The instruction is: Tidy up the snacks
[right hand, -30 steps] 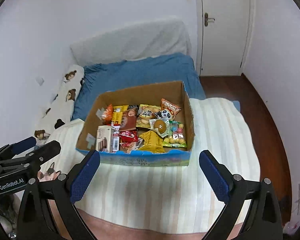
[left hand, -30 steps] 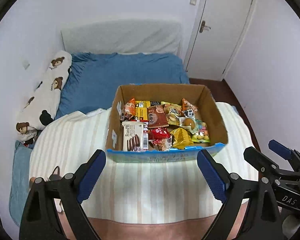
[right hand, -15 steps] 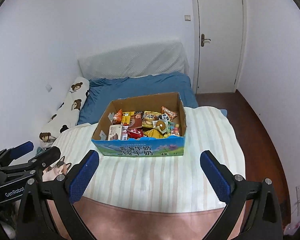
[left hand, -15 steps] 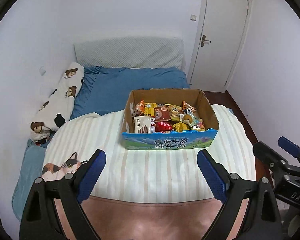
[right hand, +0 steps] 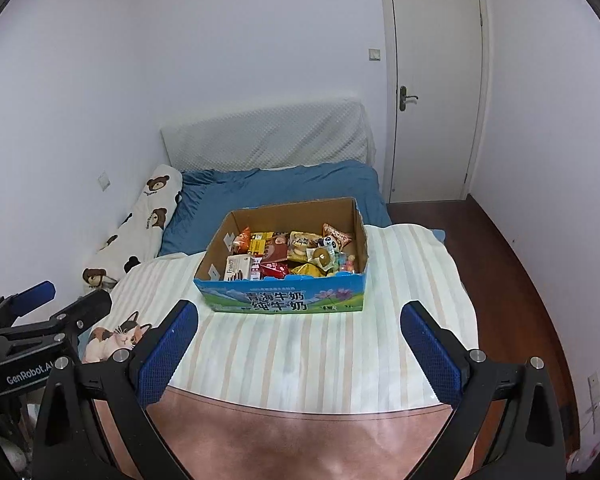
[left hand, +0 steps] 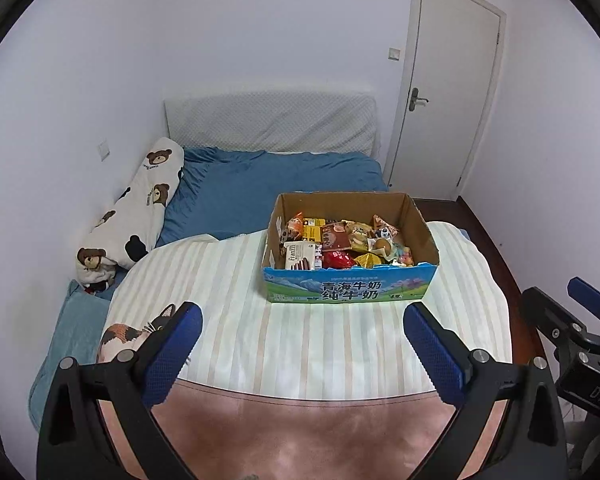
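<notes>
An open cardboard box [left hand: 350,290] with a blue printed front stands on the striped blanket [left hand: 300,340] of the bed. It also shows in the right wrist view [right hand: 284,300]. Several snack packets [left hand: 340,240] fill it, among them a white Franzzi box [left hand: 298,254] and a red packet [right hand: 274,269]. My left gripper [left hand: 302,354] is open and empty, well short of the box. My right gripper [right hand: 298,352] is open and empty too, at about the same distance. Each gripper shows at the edge of the other's view.
A bear-print bolster [left hand: 134,212] lies along the left wall on the blue sheet [left hand: 268,188]. A white door [left hand: 448,96] is shut at the back right. Dark wood floor [right hand: 512,280] runs along the bed's right side. A padded headboard [right hand: 268,140] stands behind.
Both grippers have pulled back and up from the box, which now looks smaller and farther. Its blue front panel has come into view. Both stay open and empty.
</notes>
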Tool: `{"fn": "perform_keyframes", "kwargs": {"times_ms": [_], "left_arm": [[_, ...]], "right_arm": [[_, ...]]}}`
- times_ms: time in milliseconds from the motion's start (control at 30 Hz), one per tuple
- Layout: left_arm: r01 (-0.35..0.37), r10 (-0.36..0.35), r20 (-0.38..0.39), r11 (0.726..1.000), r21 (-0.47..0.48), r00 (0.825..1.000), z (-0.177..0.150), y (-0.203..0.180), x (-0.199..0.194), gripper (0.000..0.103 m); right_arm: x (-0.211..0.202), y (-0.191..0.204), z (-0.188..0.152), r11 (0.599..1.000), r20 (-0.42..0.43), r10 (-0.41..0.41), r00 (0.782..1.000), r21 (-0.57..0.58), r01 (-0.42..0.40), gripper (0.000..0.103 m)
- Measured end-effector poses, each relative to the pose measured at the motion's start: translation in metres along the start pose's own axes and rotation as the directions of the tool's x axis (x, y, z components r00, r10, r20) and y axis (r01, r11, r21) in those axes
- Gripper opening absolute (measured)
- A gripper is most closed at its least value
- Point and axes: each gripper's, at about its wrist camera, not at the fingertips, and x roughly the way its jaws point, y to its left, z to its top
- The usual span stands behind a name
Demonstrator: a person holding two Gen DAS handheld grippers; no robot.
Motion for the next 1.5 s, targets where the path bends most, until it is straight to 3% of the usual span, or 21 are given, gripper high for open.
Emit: {"fn": "perform_keyframes", "kwargs": {"times_ms": [233,533,1067,1500], "left_arm": [[-0.013,0.013,-0.011,1.0,0.008,1.0,0.004,-0.006,0.014,0.103],[-0.025,0.026,-0.045,0.999,0.025,0.999,0.025,-0.009,0.059,0.103],[-0.032,0.038,-0.102,0.998,0.058,0.994,0.058,-0.02,0.13,0.103],[-0.021,0.031,-0.129,0.997,0.073,0.991,0.057,-0.024,0.143,0.103]], "right_arm": [[0.013,-0.005,0.004,1.0,0.004,-0.026,1.0,0.001,0.026,0.103],[0.053,-0.016,0.022,0.997,-0.005,-0.074,0.997,0.033,0.074,0.103],[0.128,-0.024,0.05,0.992,-0.079,-0.118,0.99,0.039,0.121,0.103],[0.15,-0.029,0.047,0.991,-0.123,-0.124,0.985,0.04,0.13,0.103]]}}
